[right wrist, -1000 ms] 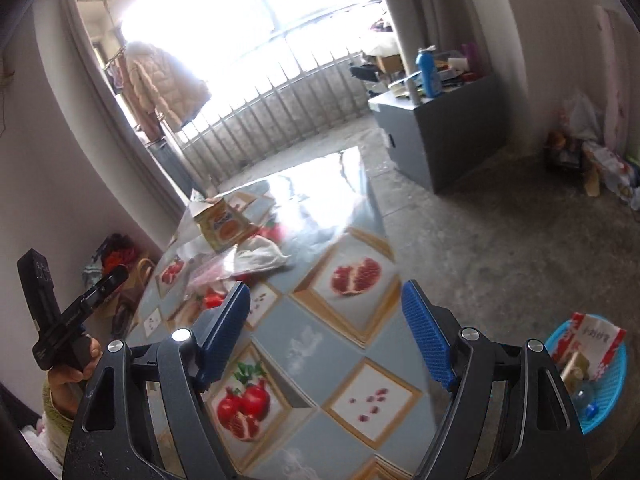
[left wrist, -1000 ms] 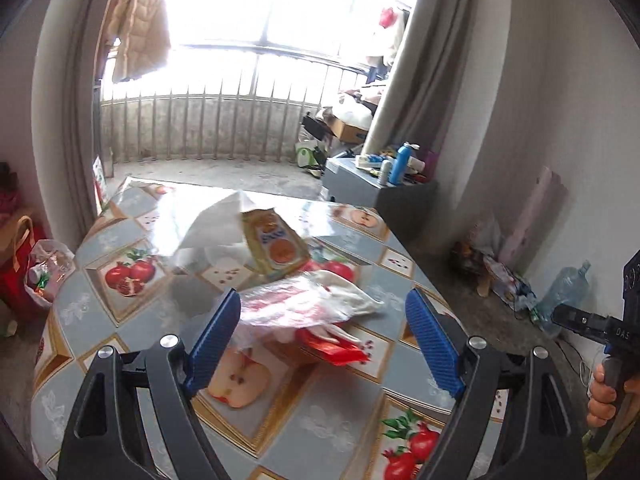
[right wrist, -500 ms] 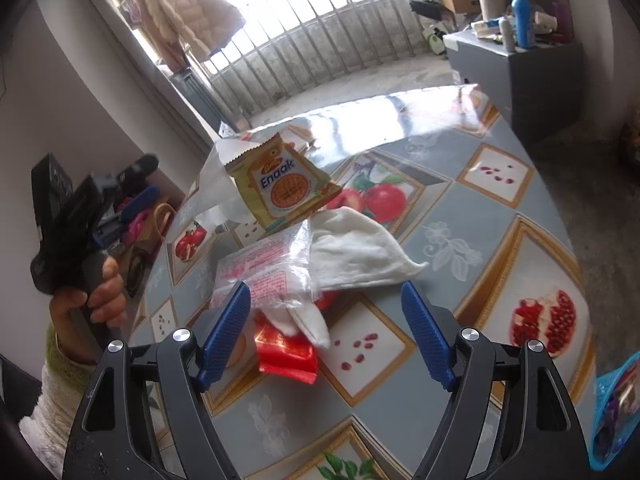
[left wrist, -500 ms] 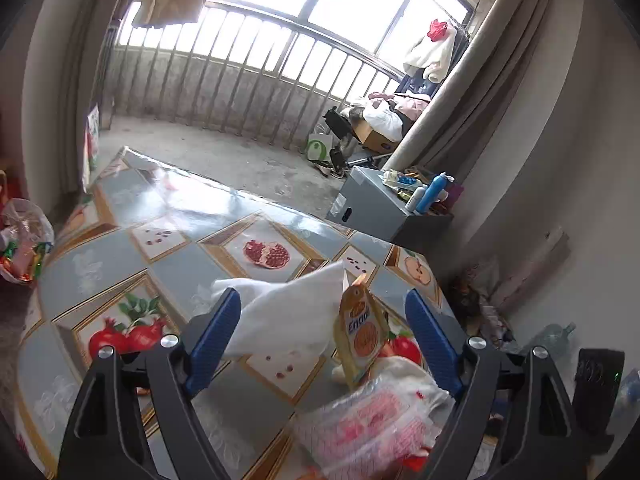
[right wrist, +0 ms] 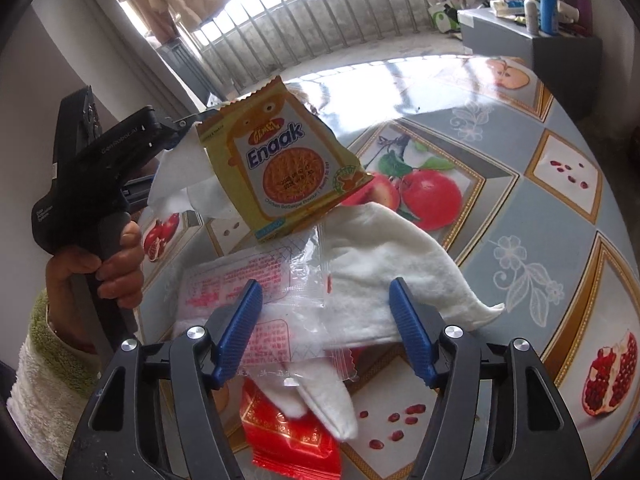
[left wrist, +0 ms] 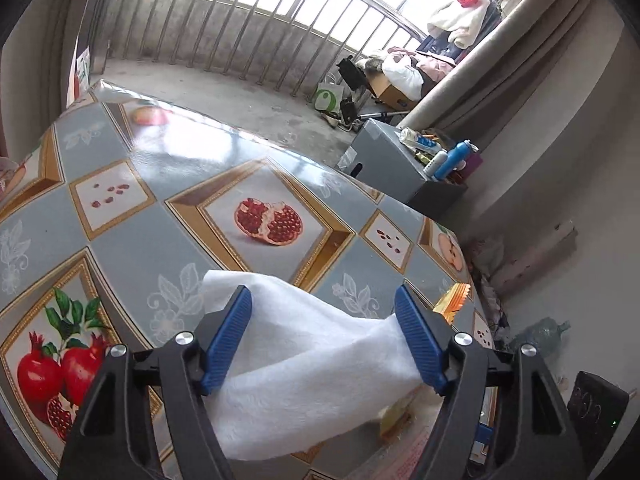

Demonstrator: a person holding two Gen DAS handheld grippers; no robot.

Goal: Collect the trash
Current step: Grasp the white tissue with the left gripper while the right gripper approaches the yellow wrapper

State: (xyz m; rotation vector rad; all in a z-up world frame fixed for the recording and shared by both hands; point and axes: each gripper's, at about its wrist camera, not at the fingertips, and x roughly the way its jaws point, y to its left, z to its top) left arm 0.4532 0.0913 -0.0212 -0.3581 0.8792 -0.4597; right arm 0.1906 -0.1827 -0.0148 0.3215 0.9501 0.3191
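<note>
In the left wrist view the left gripper (left wrist: pixel 322 344) stands wide, a white tissue (left wrist: pixel 304 376) lying between its pads at lower centre: light, limp, best pinched at a raised fold. In the right wrist view the right gripper (right wrist: pixel 326 332) is also wide, holding nothing, over a clear wrapper (right wrist: pixel 248 300); it looks slippery and crinkly. The snack packet (right wrist: pixel 280 160) leans at centre left, a red wrapper (right wrist: pixel 288 436) lies at the bottom.

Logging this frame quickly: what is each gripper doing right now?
Left gripper: open, astride a white tissue, not clamped.
Right gripper: open, above a clear plastic wrapper, holding nothing.
</note>
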